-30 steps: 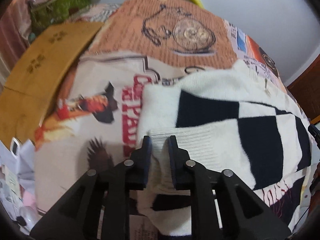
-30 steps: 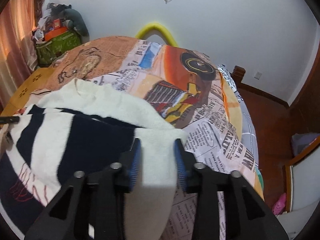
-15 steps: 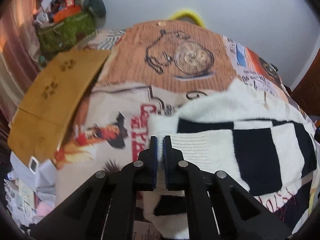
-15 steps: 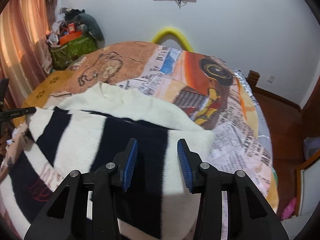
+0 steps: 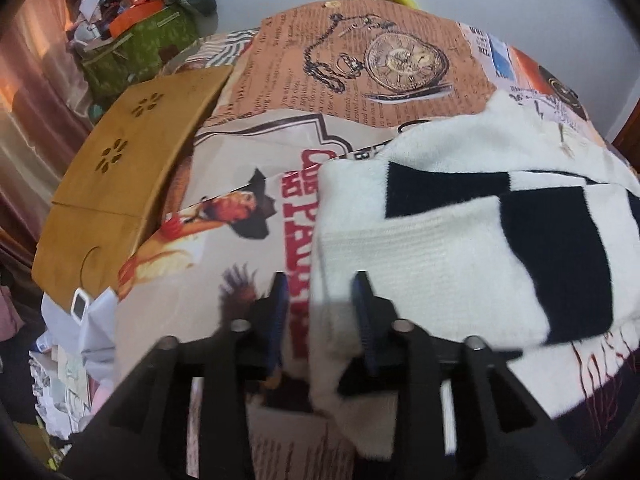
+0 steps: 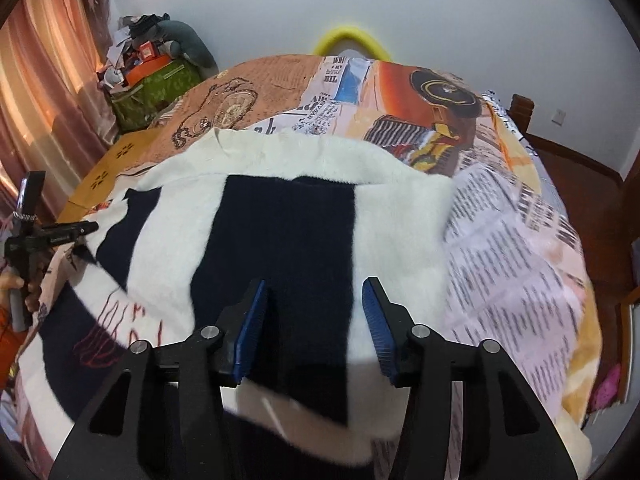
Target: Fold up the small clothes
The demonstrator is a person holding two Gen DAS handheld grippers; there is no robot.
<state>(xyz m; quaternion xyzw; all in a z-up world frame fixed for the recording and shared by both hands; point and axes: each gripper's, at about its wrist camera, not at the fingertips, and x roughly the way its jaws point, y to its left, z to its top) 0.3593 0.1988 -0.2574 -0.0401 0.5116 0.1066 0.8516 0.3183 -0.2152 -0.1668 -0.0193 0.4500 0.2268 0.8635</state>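
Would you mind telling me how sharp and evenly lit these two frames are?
Left wrist view: fisheye bending, motion blur on the sweater near the left gripper. Right wrist view: blurred print on the bedspread at right, warm light through the curtain, the right gripper sharp.

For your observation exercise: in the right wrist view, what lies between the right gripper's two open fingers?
In the right wrist view, the black-and-white sweater lies between the right gripper's open fingers: a black band, then white fabric. Nothing else.

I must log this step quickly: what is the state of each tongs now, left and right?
Left tongs: open, holding nothing, over the edge of the black-and-white sweater.
Right tongs: open, holding nothing, above the sweater.
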